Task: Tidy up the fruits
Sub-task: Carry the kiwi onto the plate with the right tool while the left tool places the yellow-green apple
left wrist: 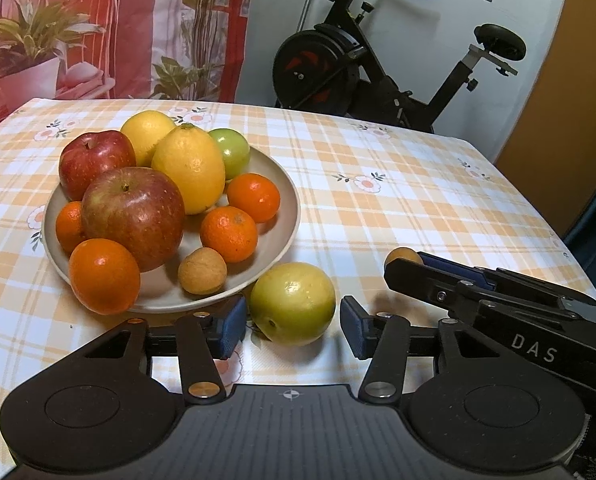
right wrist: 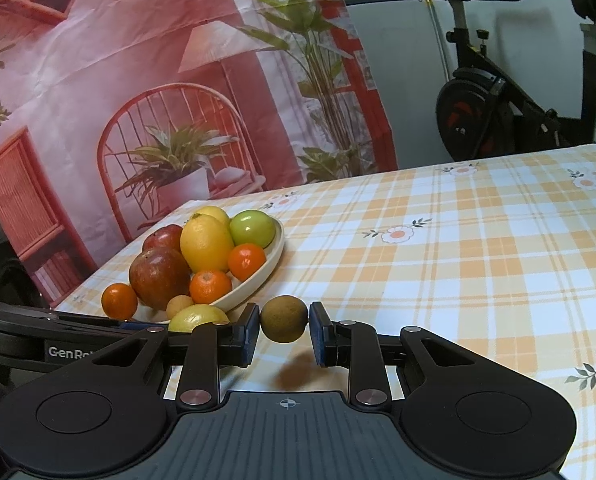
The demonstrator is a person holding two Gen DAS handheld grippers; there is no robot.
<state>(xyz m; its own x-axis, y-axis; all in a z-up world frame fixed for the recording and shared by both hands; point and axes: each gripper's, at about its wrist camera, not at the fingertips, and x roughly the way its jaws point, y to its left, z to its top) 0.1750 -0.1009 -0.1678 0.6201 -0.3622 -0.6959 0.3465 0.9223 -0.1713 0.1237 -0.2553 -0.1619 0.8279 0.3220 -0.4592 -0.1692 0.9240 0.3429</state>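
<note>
A beige plate (left wrist: 282,184) holds two red apples, two lemons, a green fruit, several oranges and a small tan fruit (left wrist: 202,271). A yellow-green fruit (left wrist: 293,303) lies on the tablecloth just in front of the plate, between the pads of my left gripper (left wrist: 293,330), which is open around it with a gap at the right pad. My right gripper (right wrist: 284,330) is shut on a small brown fruit (right wrist: 284,319) and holds it above the cloth, right of the plate (right wrist: 258,276). In the left wrist view the right gripper (left wrist: 408,266) is at the right with the brown fruit (left wrist: 403,255) at its tip.
The table has a yellow plaid cloth (left wrist: 418,200) with flowers. Its far edge and right edge are near. An exercise bike (left wrist: 358,64) stands behind the table, and a printed backdrop (right wrist: 138,80) hangs at the left.
</note>
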